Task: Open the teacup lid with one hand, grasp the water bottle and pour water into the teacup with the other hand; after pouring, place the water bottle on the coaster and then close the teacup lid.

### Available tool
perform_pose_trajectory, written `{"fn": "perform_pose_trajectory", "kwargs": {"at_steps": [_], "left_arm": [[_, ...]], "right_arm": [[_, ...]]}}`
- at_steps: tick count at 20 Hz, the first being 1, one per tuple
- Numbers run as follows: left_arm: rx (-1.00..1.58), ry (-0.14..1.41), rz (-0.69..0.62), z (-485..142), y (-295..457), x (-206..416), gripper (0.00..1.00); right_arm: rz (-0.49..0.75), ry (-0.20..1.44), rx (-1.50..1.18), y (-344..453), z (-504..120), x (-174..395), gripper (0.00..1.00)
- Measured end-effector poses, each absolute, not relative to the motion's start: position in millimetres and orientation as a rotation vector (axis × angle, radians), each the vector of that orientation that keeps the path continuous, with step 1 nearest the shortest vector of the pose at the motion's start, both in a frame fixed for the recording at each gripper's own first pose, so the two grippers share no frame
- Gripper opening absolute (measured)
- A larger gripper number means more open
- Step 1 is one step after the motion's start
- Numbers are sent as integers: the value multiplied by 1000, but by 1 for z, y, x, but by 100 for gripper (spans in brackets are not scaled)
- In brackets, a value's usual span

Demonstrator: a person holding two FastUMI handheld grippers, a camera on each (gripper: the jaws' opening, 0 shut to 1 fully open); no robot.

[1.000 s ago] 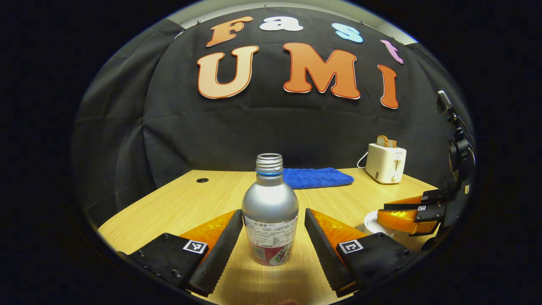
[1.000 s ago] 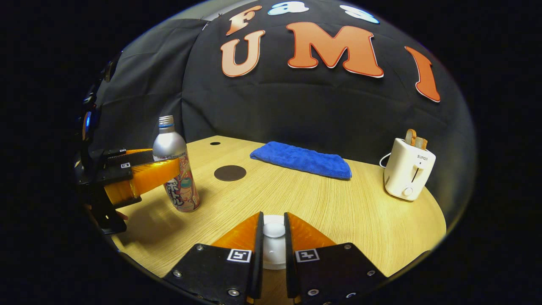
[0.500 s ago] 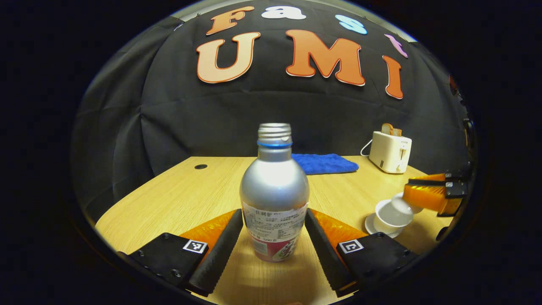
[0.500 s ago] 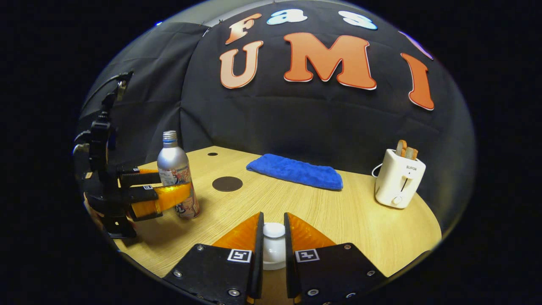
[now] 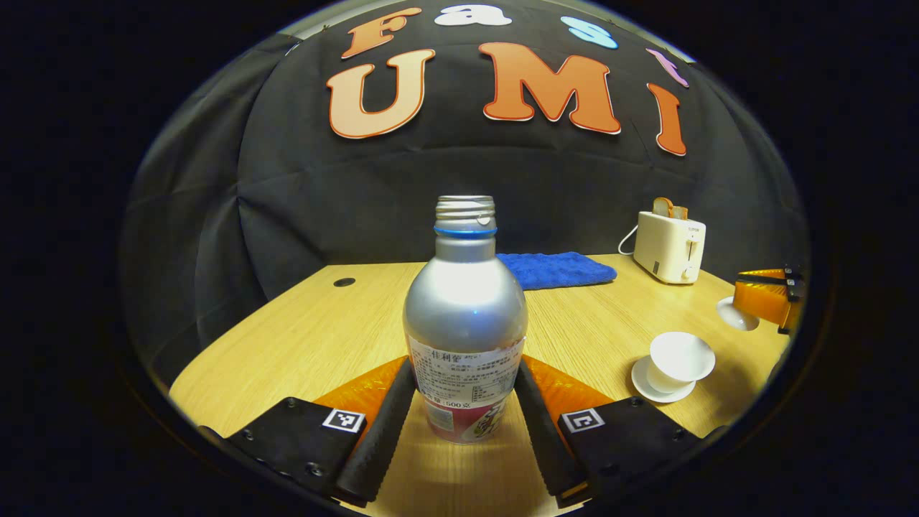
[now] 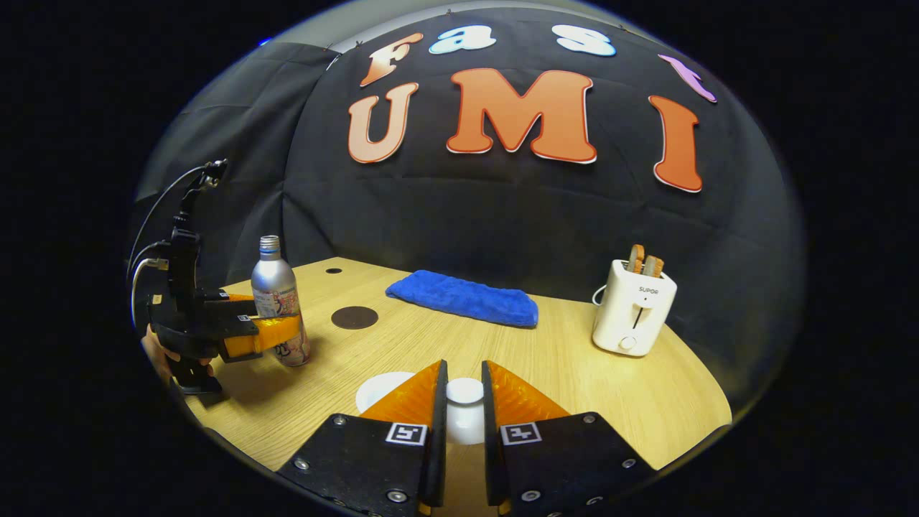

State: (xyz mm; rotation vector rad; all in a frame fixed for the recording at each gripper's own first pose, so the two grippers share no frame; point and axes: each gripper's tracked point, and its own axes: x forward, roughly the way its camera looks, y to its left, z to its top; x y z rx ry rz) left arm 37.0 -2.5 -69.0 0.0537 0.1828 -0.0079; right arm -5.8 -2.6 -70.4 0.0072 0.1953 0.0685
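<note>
Pinching the small white ceramic lid [image 6: 464,391] by its knob, my right gripper [image 6: 464,402] holds it lifted clear of the white teacup [image 5: 678,361], which stands uncovered on its white saucer [image 5: 659,388] at the right of the pale wooden table [image 5: 301,337]. So the first step, opening the cup, looks done.

My left gripper [image 5: 463,402] has its black ribbed pads on either side of the silver metal water bottle with the printed label [image 5: 464,323], low on the body. Both pads appear to touch the label, so I judge the grasp made or all but made; the bottle stands upright, uncapped, with its base seemingly on the wood, so the lift has not begun. Left to do: carry the bottle to the cup, pour, set it on the coaster, and put the lid back.

In the left gripper view I get the open cup head-on, with the lid hanging from the orange fingers at the far right edge. The right gripper view gives what that one hides: the round dark brown coaster [image 6: 354,317] lying just beyond the bottle, towards the folded blue towel [image 6: 463,298], and the side of my left tool clamped across the label. A white toaster [image 6: 632,307] stands well apart at the back right.
</note>
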Motion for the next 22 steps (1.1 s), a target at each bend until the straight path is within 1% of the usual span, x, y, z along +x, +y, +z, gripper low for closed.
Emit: {"fn": "perform_pose_trajectory", "kwargs": {"at_steps": [1,2,6,8,9,11,12,13,15,16,17,19,20,21,22], "left_arm": [[78,175,0,-65,-2,36,84],[106,169,6,-61,-1,35,81],[245,146,30,-41,-5,44,81],[325,133,39,-38,-8,47,88],[369,130,48,-35,-10,47,81],[445,130,58,-36,-12,47,84],[479,128,51,-37,-17,47,82],[521,126,51,-38,-20,46,82],[604,120,56,-36,-24,48,84],[649,114,62,-34,-26,50,82],[693,105,63,-31,-28,53,84],[752,100,61,-29,-34,54,84],[775,101,62,-32,-35,53,88],[801,96,60,-32,-39,54,84],[844,83,68,-30,-41,54,85]], "right_arm": [[58,189,10,-9,-68,-6,23],[51,185,12,-14,-66,-5,23],[22,165,13,-30,-59,-10,23],[11,158,20,-37,-58,-12,23],[5,157,24,-41,-59,-13,23],[-10,154,28,-49,-59,-15,23],[-21,153,33,-54,-60,-17,23],[-26,152,39,-57,-60,-19,23],[-34,149,46,-63,-60,-22,23],[-46,143,47,-69,-58,-23,23],[-51,140,48,-72,-58,-24,23],[-62,137,64,-78,-58,-26,23],[-58,136,81,-80,-58,-29,23],[-58,119,107,-81,-54,-30,23],[-52,115,116,-83,-54,-31,23]]}}
